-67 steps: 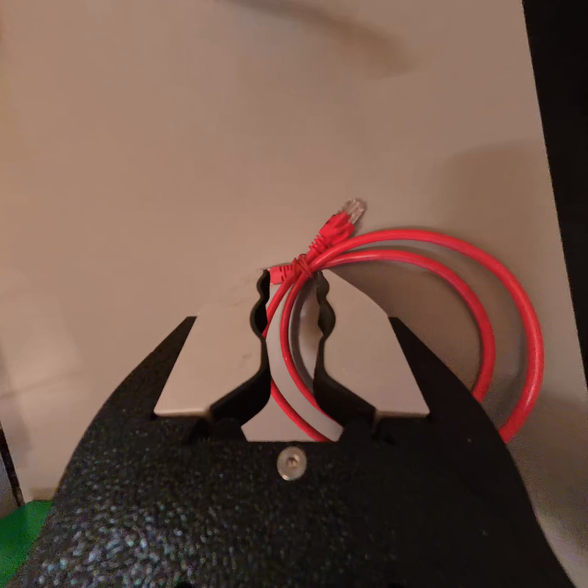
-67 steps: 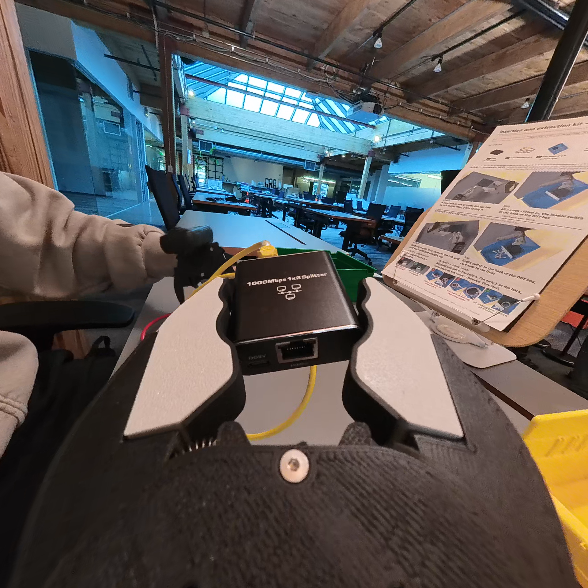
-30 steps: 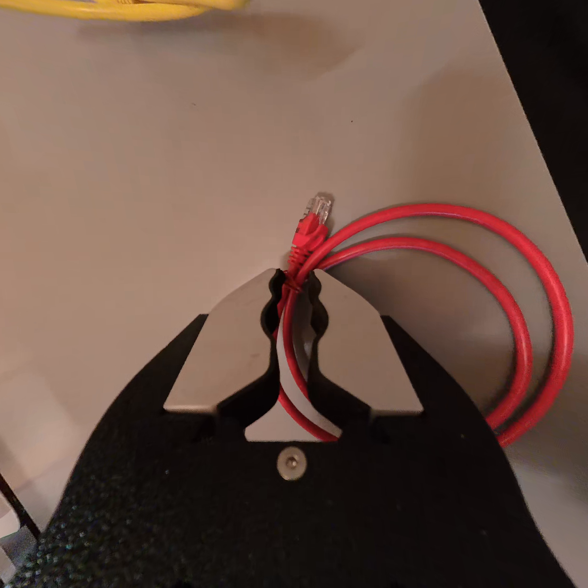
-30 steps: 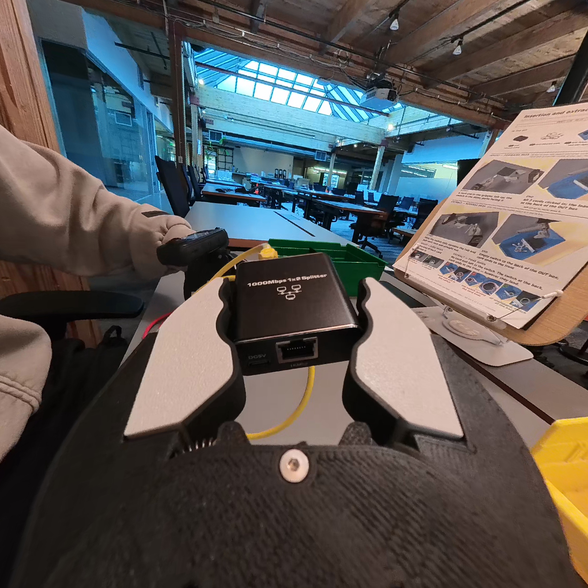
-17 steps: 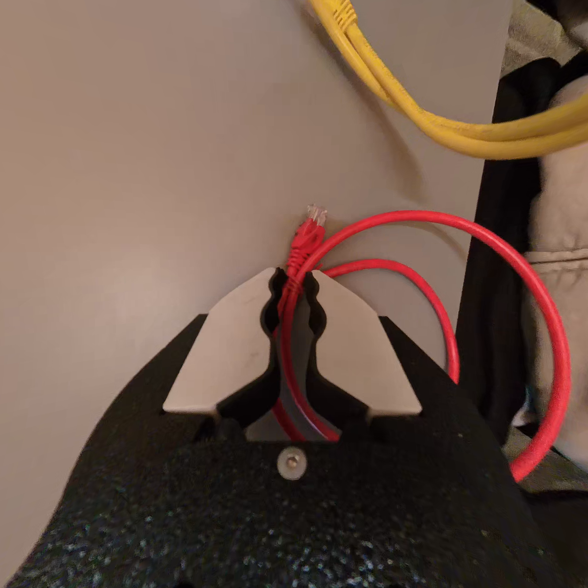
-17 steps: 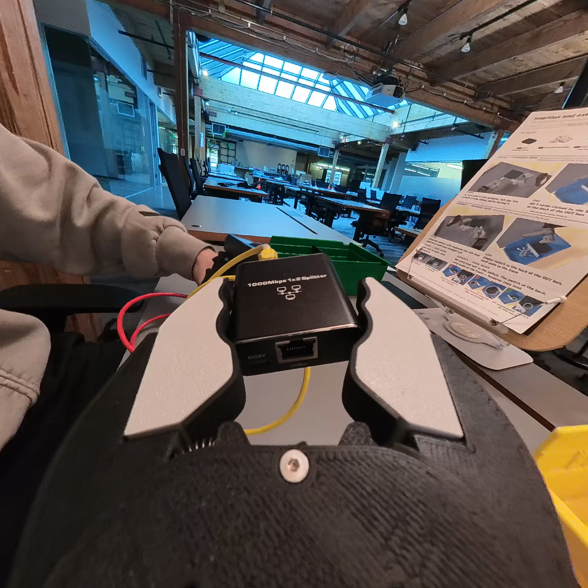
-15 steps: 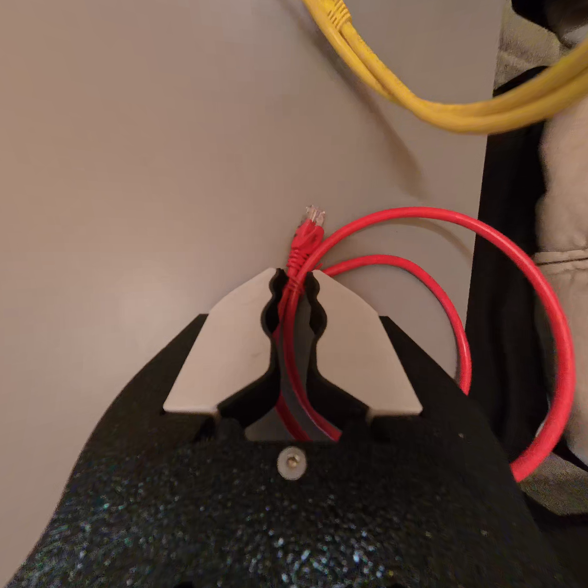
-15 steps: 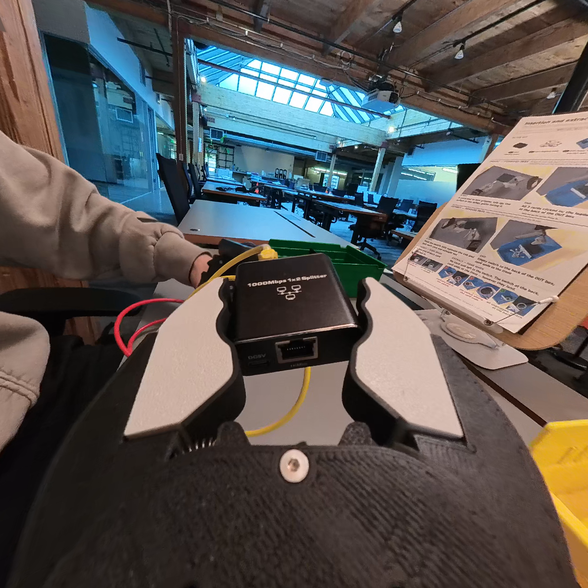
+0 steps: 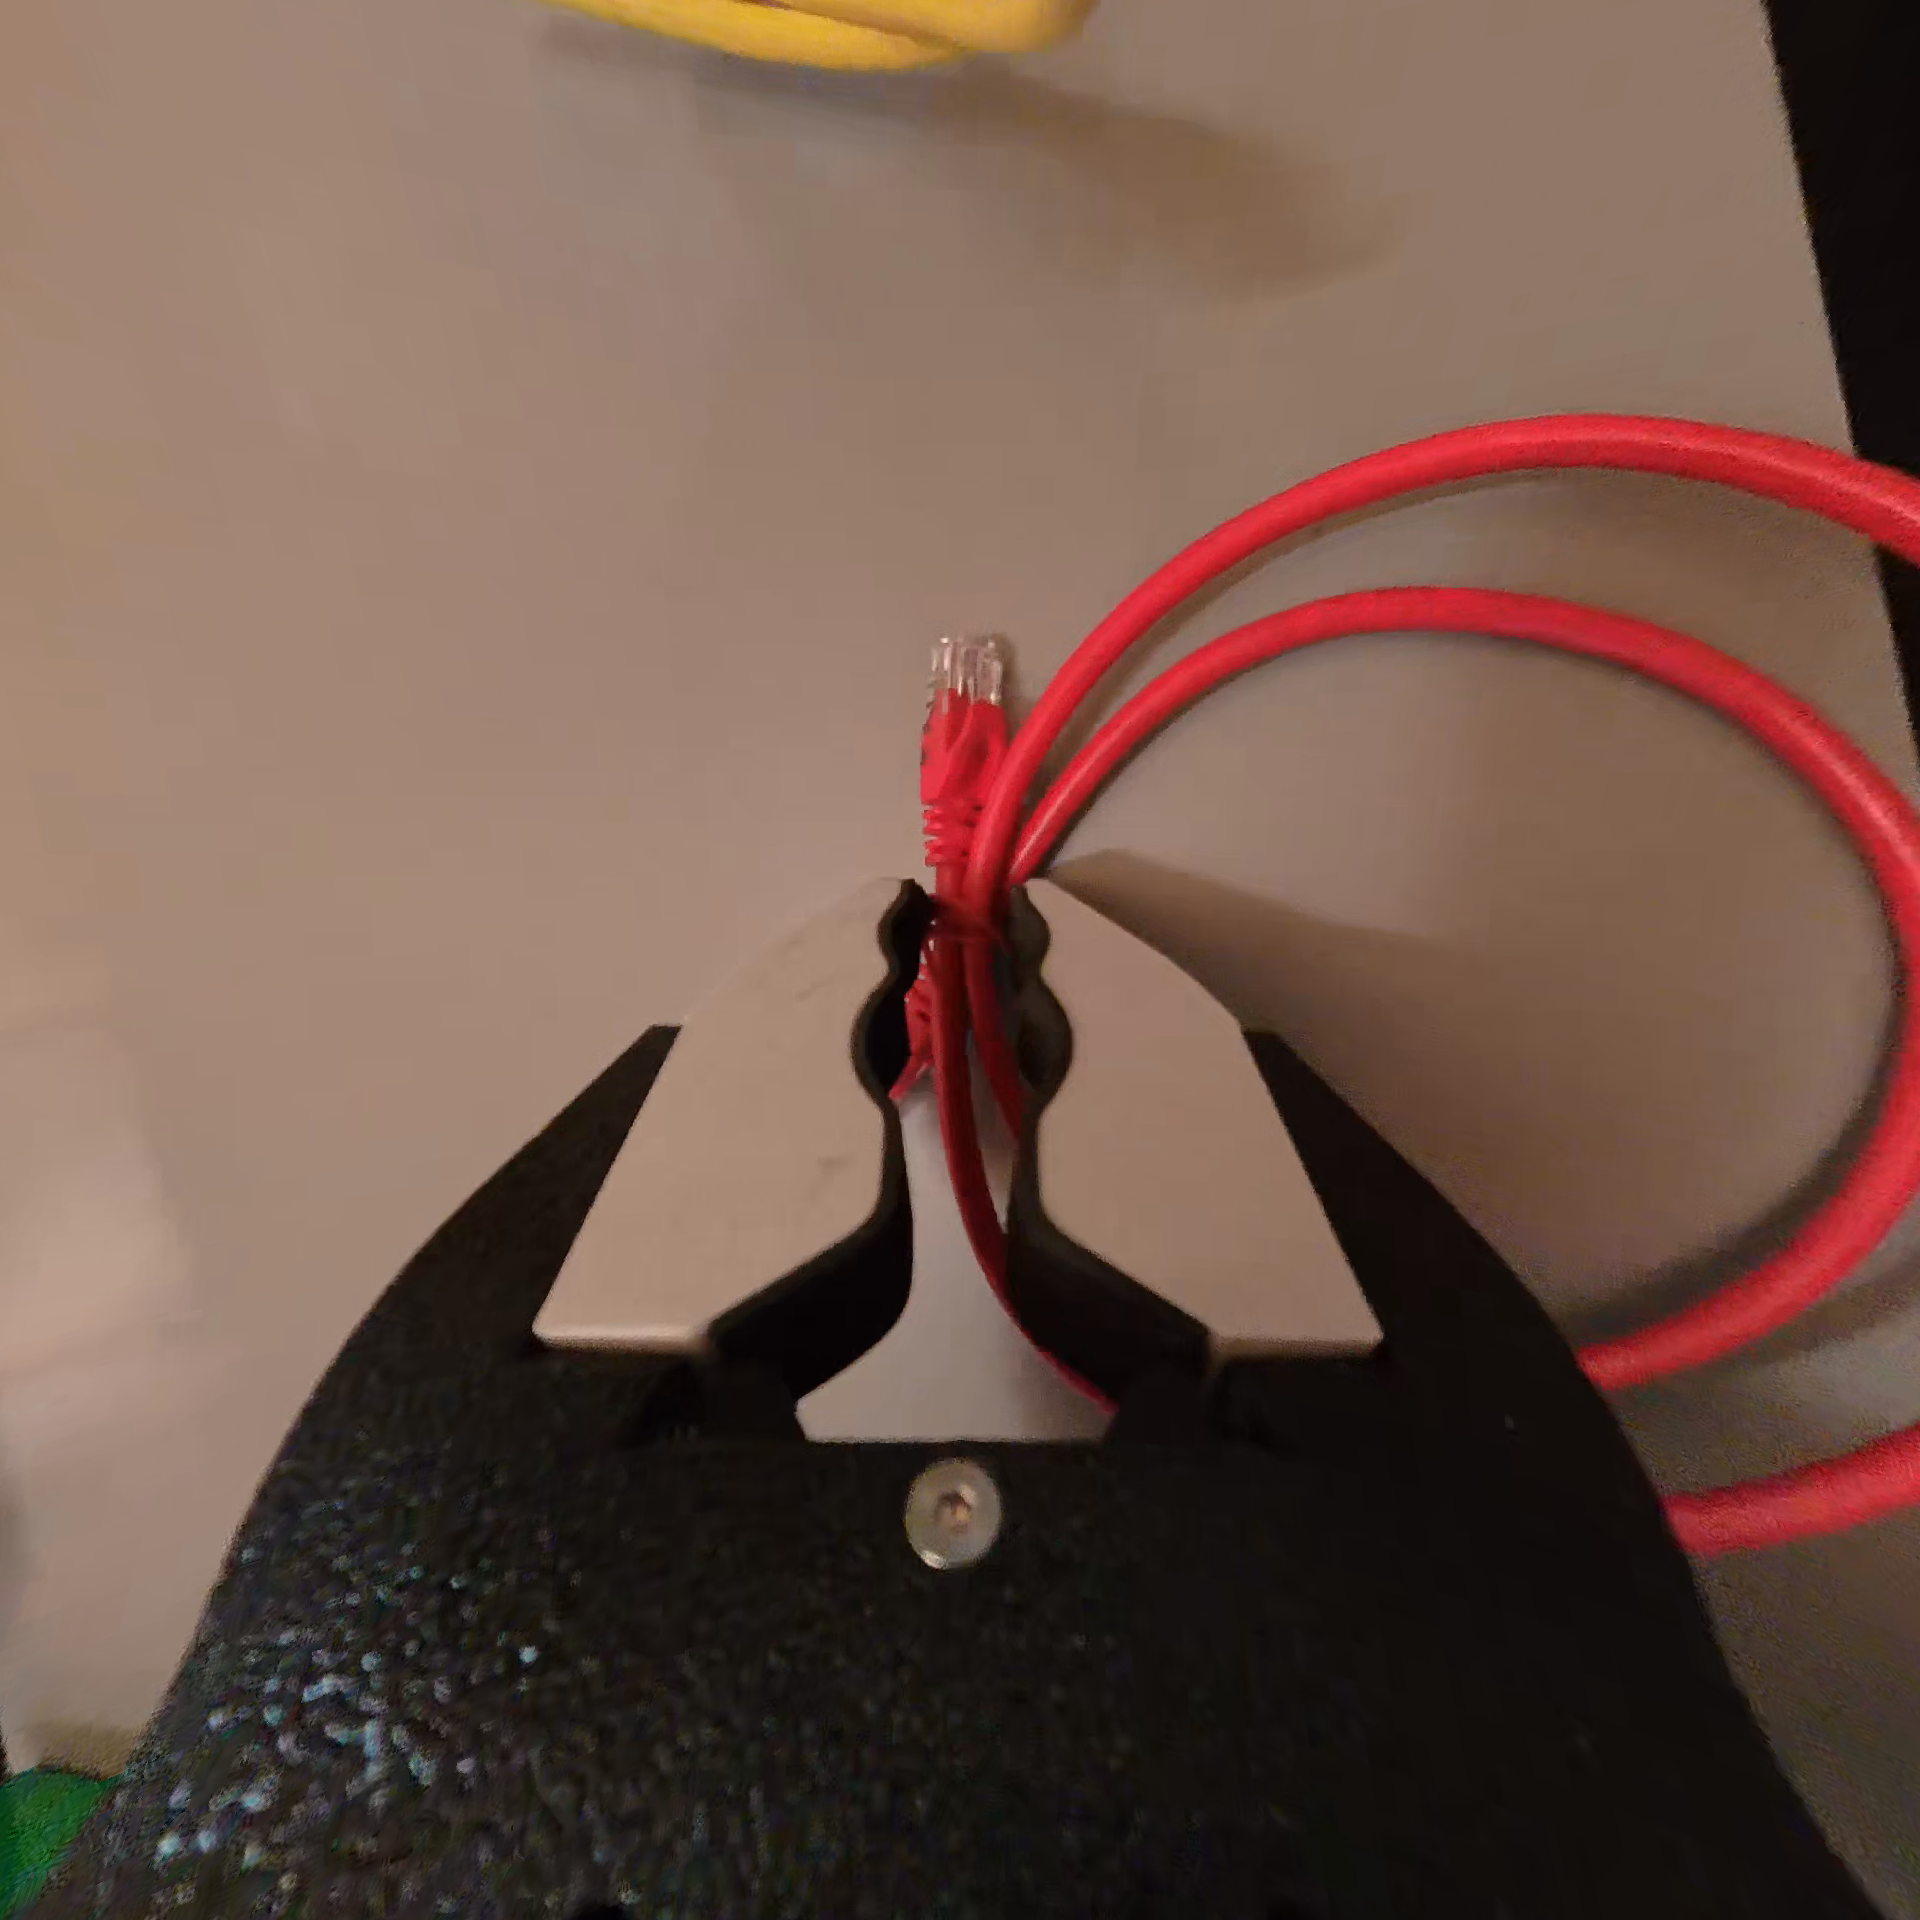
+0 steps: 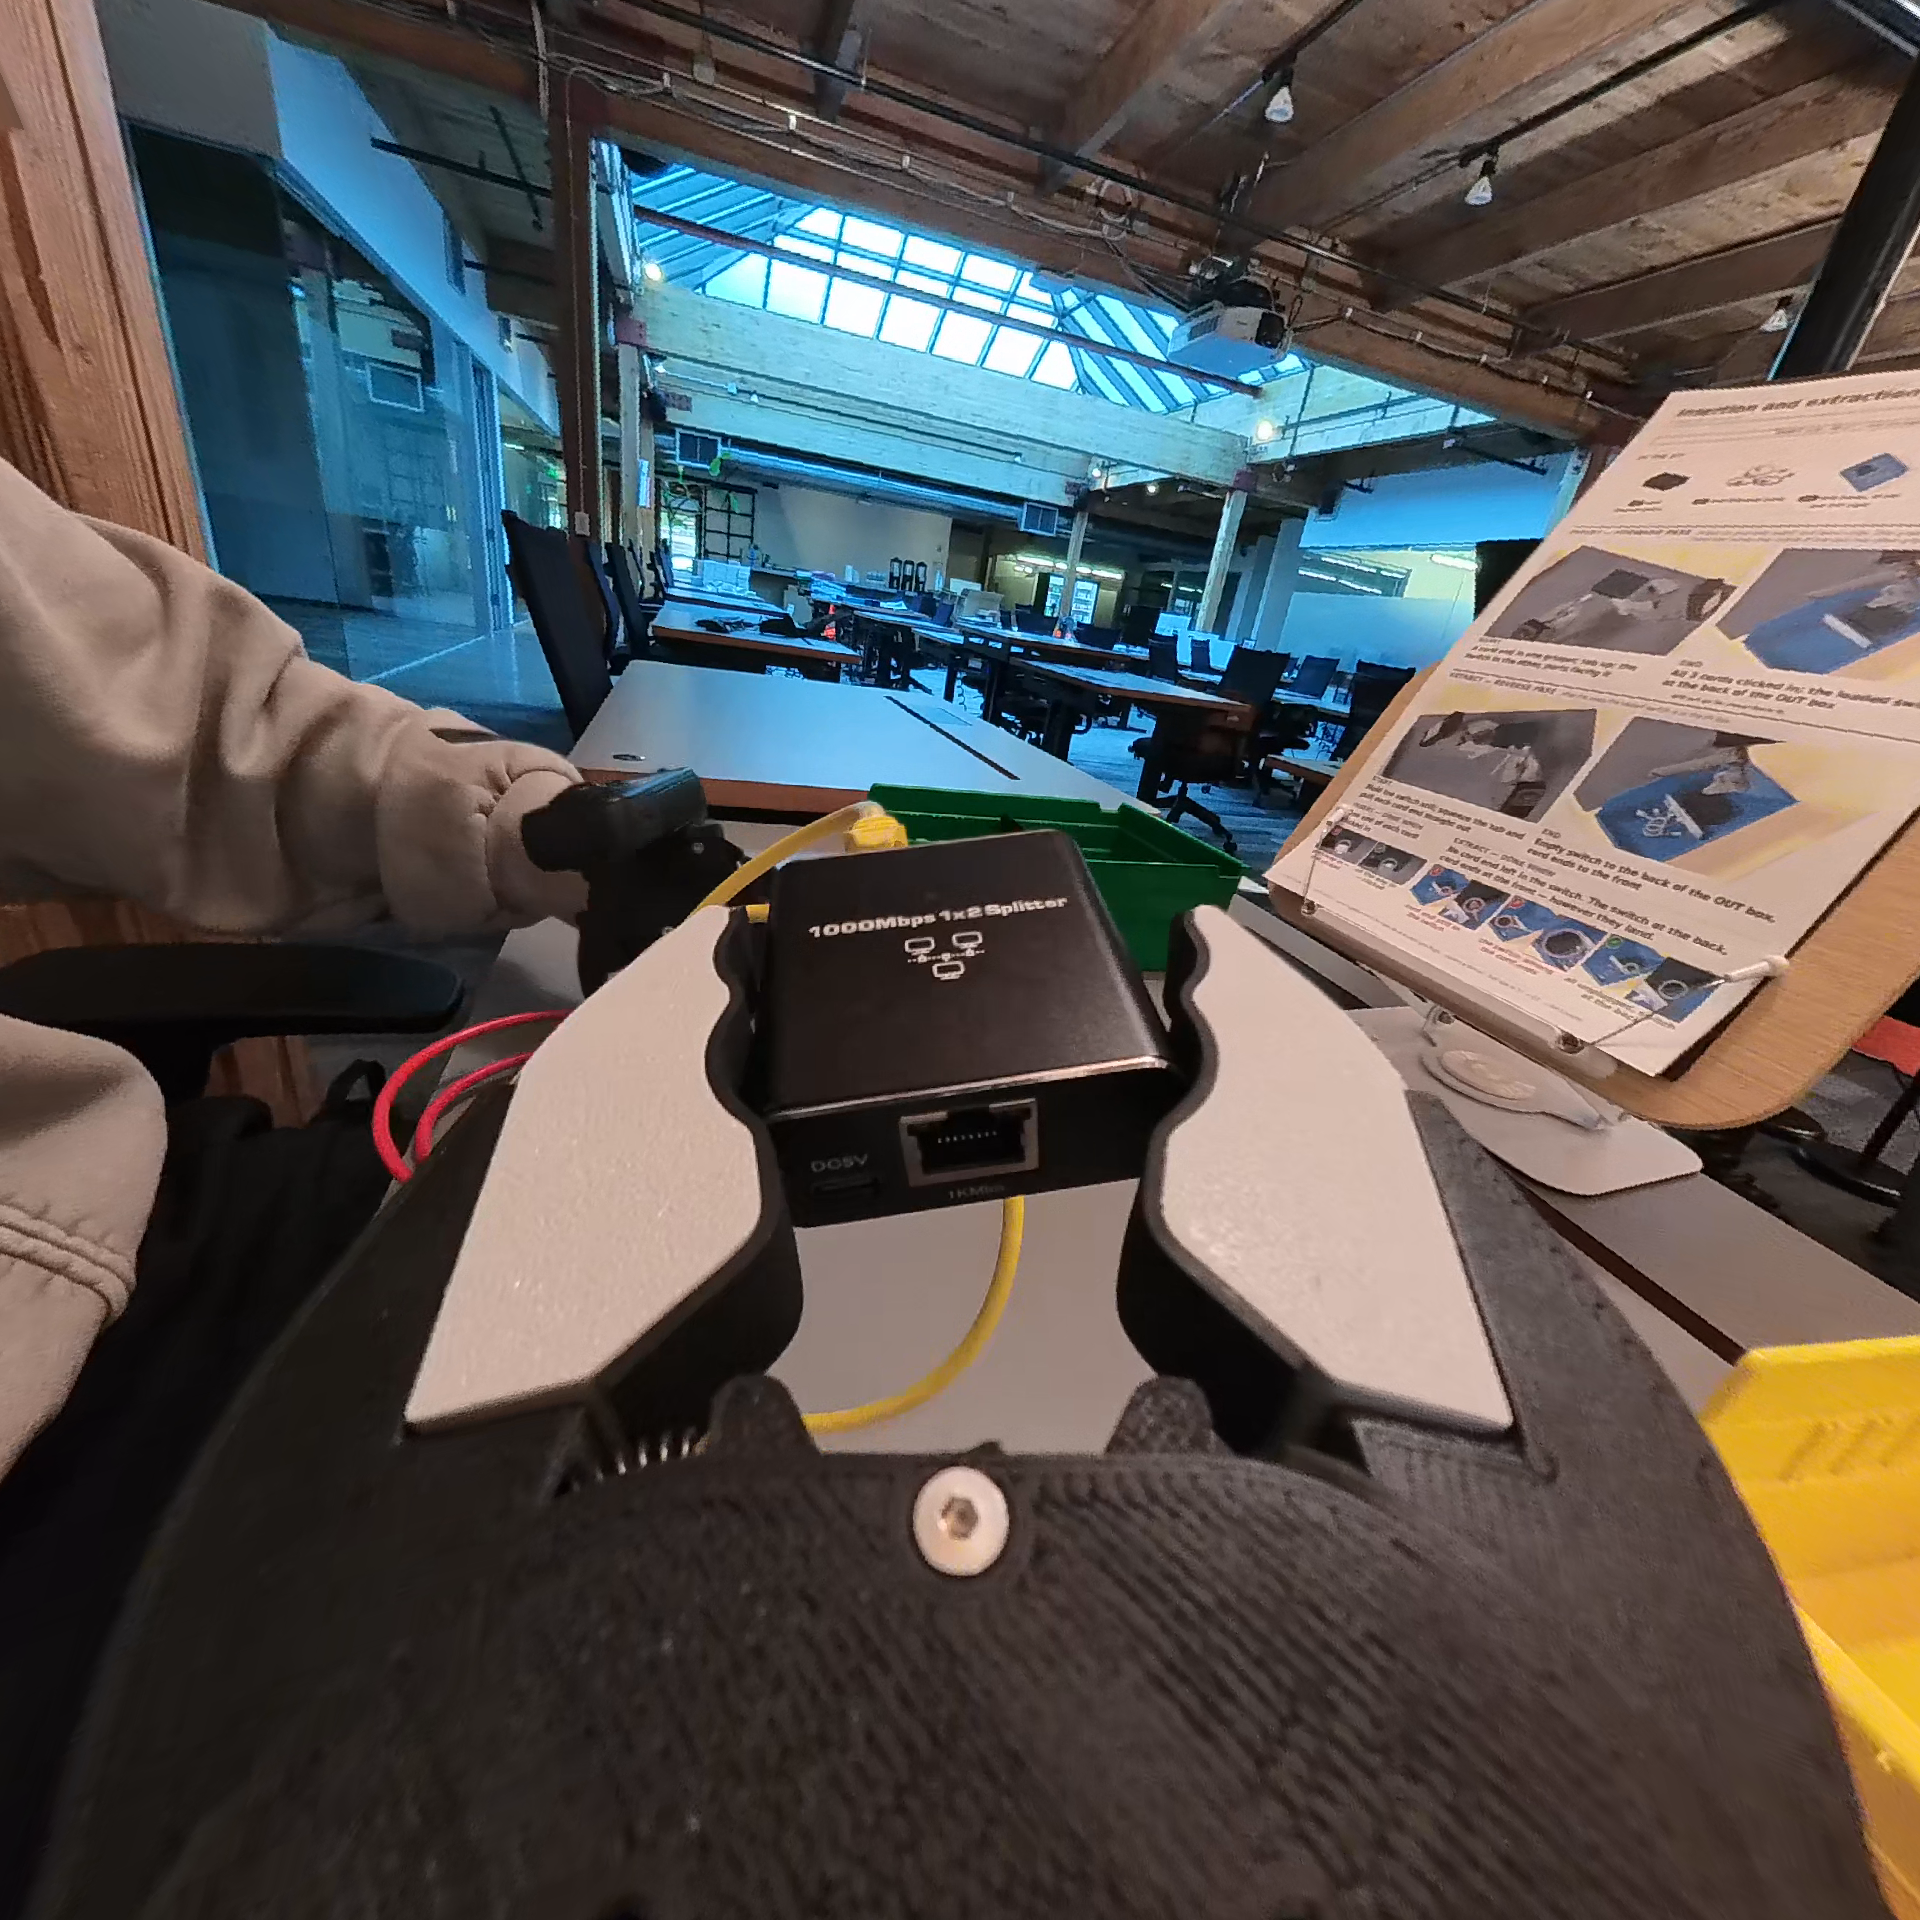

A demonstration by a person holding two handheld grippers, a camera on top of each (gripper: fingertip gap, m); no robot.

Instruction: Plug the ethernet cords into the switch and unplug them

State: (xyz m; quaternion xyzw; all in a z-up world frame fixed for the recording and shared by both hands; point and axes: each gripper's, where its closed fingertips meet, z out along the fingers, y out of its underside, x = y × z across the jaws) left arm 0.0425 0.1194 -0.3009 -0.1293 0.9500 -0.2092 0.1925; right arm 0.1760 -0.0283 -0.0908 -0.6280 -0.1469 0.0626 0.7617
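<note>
Yellow cord (image 9: 831, 26) now at top edge; left tool (image 9: 961, 904) still pinching red cord (image 9: 1507, 665).

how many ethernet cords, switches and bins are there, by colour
red ethernet cord: 1
yellow ethernet cord: 1
black switch: 1
green bin: 1
yellow bin: 1
total: 5

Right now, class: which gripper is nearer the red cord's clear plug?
Left. The left gripper is shut on the red cord just behind its clear plug; the right gripper grips the black switch elsewhere.
</note>
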